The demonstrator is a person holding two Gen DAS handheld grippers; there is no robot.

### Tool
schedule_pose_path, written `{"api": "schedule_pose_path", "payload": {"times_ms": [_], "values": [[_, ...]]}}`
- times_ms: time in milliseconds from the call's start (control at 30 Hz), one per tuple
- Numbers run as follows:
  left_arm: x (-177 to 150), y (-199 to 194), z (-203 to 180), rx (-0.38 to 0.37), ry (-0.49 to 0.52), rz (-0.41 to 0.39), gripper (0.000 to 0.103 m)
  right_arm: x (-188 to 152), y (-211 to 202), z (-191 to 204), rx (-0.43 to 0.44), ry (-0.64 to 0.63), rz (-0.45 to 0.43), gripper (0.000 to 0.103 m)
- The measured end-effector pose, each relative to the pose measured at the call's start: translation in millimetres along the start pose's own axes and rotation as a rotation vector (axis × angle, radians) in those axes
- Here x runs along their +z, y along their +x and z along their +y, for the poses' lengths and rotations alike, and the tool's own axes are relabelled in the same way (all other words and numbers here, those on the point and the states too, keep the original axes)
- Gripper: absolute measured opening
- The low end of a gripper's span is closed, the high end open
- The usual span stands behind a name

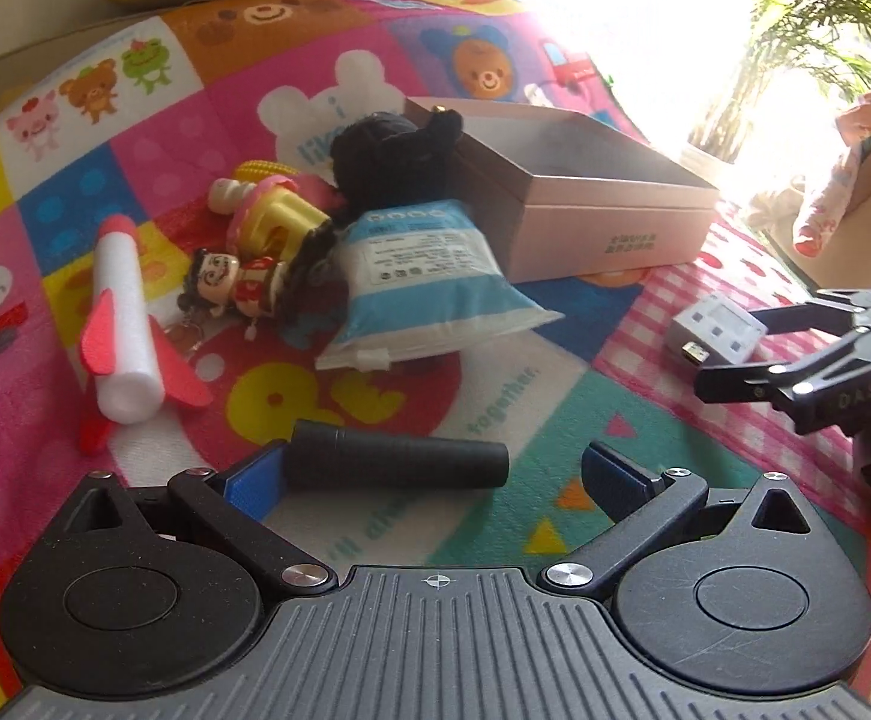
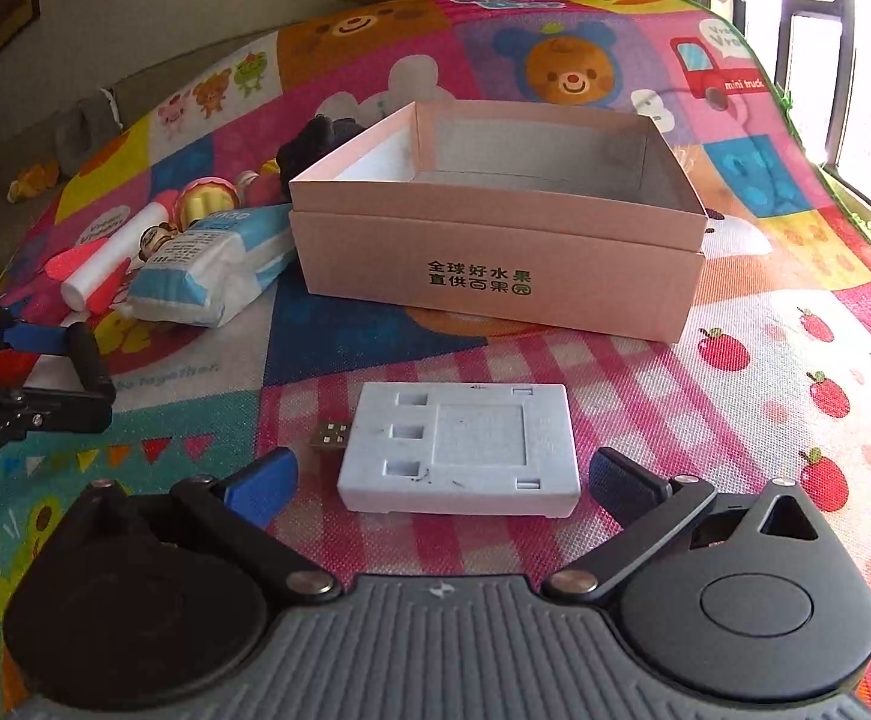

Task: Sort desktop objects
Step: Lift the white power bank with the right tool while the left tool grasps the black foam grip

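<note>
The right tongs (image 2: 438,483) are wide apart, and the pale grey plastic box with a USB plug (image 2: 459,450) lies flat on the play mat (image 2: 795,360) between the two blue pads (image 2: 267,483). The pads do not touch it yet.

The left tongs (image 1: 435,474) are apart too. A black tube (image 1: 399,462) lies across them, right up against the left pad and clear of the right one.

The step now looks like picking these two things up and dropping them in the pink cardboard box (image 2: 495,276), which stands open and empty just behind the grey one. To do it well, the right tongs should go a bit lower so the pads meet the flat sides of the grey box, not its top. They should stay off the little metal plug. The tube is round and smooth, so it may roll; squeeze it across the middle.

The mat looks soft and bumpy, with bright bears and strawberries. The other toys sit in a heap to the left of the pink box: a white foam rocket with red fins (image 1: 123,336), a squashy blue and white packet (image 1: 423,282), a fuzzy black plush toy (image 1: 387,156) and a small shiny doll keychain (image 1: 231,288).
</note>
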State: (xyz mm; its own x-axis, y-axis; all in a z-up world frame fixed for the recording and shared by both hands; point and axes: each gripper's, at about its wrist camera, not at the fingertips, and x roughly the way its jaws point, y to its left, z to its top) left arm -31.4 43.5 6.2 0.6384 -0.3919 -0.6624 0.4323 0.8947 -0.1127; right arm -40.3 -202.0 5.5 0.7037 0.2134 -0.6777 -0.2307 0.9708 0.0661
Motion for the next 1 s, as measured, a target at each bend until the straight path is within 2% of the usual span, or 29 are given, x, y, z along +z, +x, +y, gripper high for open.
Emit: {"api": "schedule_pose_path", "payload": {"times_ms": [100,133,233,367,567,700,733,833,1000], "values": [[-11,-5,-32,-0.041,0.045,-0.001,0.103,1,2,4,-0.015,-0.029,0.021,0.103],[-13,-4,-42,-0.033,0.062,-0.001,0.103,1,3,5,-0.02,-0.037,0.028,0.103],[-18,3,-65,0.1,0.087,0.002,0.103,3,3,5,-0.02,-0.036,0.041,0.103],[-12,8,-70,0.168,0.009,0.006,0.103,1,1,3,-0.011,-0.031,0.026,0.103],[-16,7,-71,0.199,-0.018,-0.016,0.103,1,2,8,-0.033,-0.043,0.018,0.103],[-18,3,-73,0.234,-0.049,-0.014,0.103,5,7,11,-0.019,-0.055,0.014,0.103],[-19,2,-75,0.246,-0.055,-0.015,0.103,6,7,12,-0.018,-0.056,0.011,0.102],[-23,-3,-77,0.263,-0.077,-0.017,0.103,4,3,14,-0.005,-0.075,-0.012,0.091],[-27,-9,-78,0.28,-0.105,-0.026,0.103,3,2,14,-0.007,-0.073,-0.018,0.091]]}}
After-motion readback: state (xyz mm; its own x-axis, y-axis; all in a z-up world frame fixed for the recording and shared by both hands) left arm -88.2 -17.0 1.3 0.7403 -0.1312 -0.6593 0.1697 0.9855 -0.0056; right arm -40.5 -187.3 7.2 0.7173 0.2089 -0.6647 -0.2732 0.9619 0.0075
